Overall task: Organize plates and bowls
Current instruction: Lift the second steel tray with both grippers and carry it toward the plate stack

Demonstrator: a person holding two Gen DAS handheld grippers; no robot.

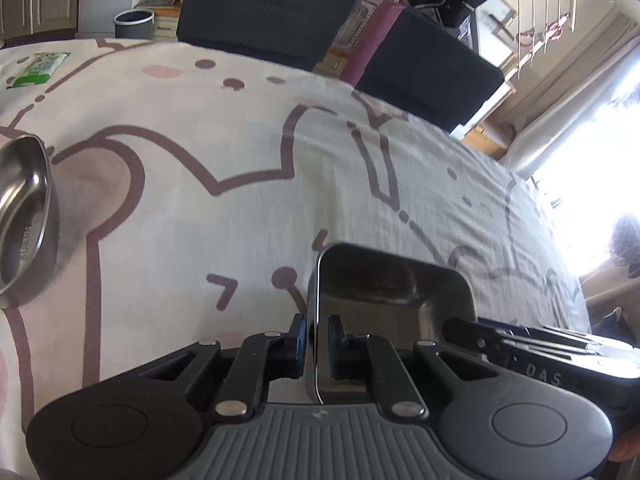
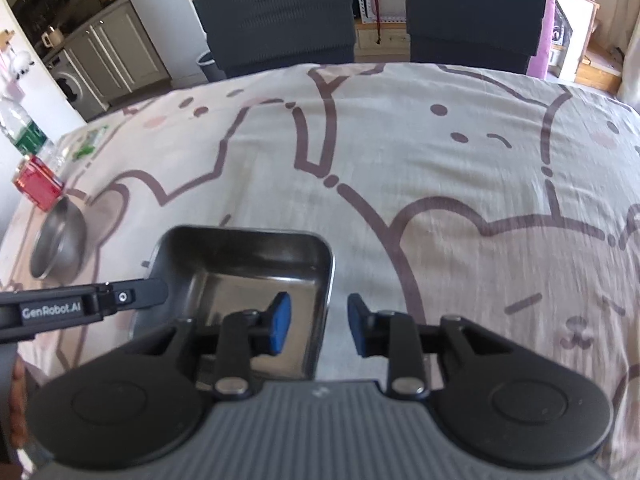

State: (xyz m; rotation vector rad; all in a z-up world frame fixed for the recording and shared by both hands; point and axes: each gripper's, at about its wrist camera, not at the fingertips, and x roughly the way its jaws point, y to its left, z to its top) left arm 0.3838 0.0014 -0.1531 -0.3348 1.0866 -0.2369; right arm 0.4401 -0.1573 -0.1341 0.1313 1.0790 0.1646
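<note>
1. Gripping the left rim of the square metal tray (image 1: pixel 394 308), the left gripper (image 1: pixel 317 346) has its blue-padded fingers (image 1: pixel 299 344) drawn narrow, one on each side of the thin wall.
2. The right gripper (image 2: pixel 318 326) stands with its fingers spread wide, straddling the tray's right wall: the left pad (image 2: pixel 280 322) hangs inside the tray (image 2: pixel 248 264), the right pad outside over the cloth, neither clearly touching metal.
3. Only the right wrist view shows the tray whole, with its rounded corners, and the left gripper (image 2: pixel 158 290) reaching in at its left edge as a dark arm.
4. That view alone also shows a red box (image 2: pixel 38 184) and a plastic bottle (image 2: pixel 22 128) at the far left edge of the table.
5. The left wrist view shows the round steel bowl (image 1: pixel 26 220) close up at its left edge, well apart from the tray; in the other view the bowl (image 2: pixel 60 240) sits small beside the red box.
6. The tray and bowl are polished, reflective metal; the tablecloth (image 1: pixel 240 184) is soft, faintly creased cream fabric with brown cartoon outlines.
7. Two dark ribbed chairs (image 2: pixel 280 16) stand behind the table.
</note>
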